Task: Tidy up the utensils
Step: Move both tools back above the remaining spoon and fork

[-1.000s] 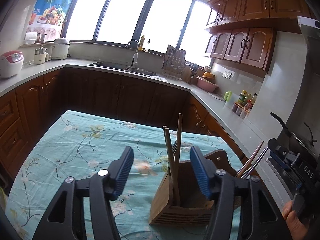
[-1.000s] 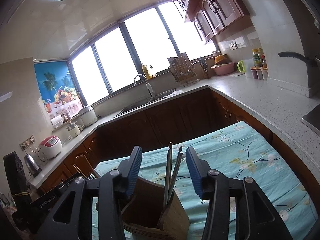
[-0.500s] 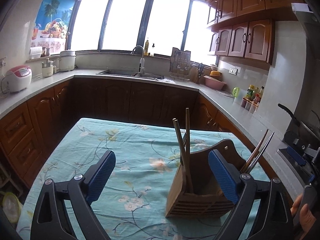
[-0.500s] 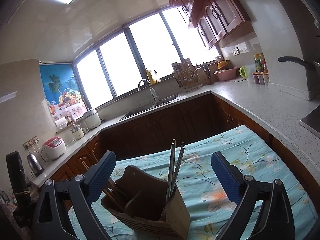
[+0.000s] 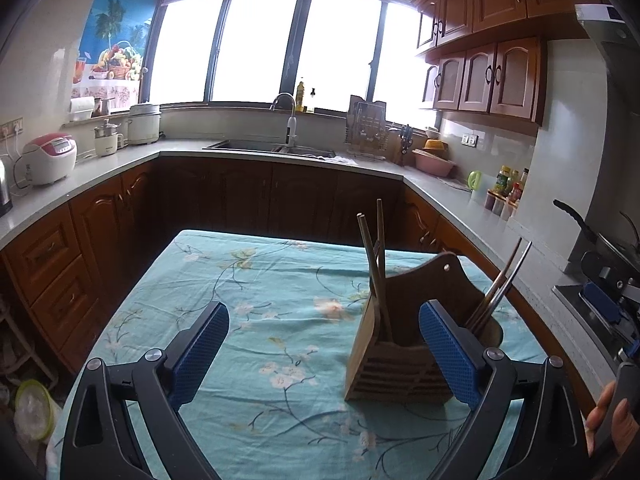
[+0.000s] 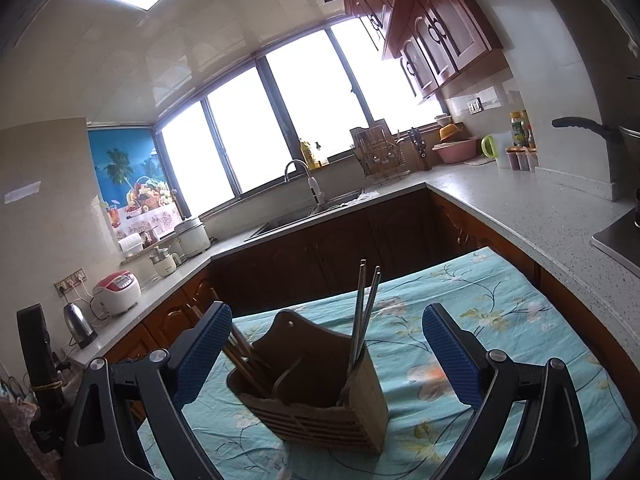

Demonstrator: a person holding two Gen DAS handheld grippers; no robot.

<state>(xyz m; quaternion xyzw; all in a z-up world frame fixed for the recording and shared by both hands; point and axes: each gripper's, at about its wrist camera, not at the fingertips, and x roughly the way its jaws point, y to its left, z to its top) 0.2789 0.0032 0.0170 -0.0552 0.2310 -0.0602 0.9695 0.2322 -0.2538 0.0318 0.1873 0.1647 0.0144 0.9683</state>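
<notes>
A wooden utensil holder (image 5: 404, 352) (image 6: 320, 404) stands on the teal flowered tablecloth (image 5: 256, 288) (image 6: 480, 320). Brown wooden chopsticks (image 5: 374, 264) (image 6: 244, 360) lean in one of its compartments, and metal chopsticks (image 5: 502, 284) (image 6: 362, 316) in another. My left gripper (image 5: 324, 352) is open and holds nothing; the holder sits just ahead, partly behind its right finger. My right gripper (image 6: 326, 356) is open too, and the holder stands a little ahead between its blue pads (image 6: 450, 360) without touching them.
Dark wood cabinets and a grey counter (image 5: 280, 156) wrap around the table, with a sink, rice cookers (image 5: 50, 156), a dish rack and spice jars. A stove (image 5: 592, 304) with a pan is at the right. A hand (image 5: 612, 416) shows at the left wrist view's right edge.
Both grippers have opened wide, each letting go of its chopsticks, which now stand in the holder. Both have drawn back from the holder.
</notes>
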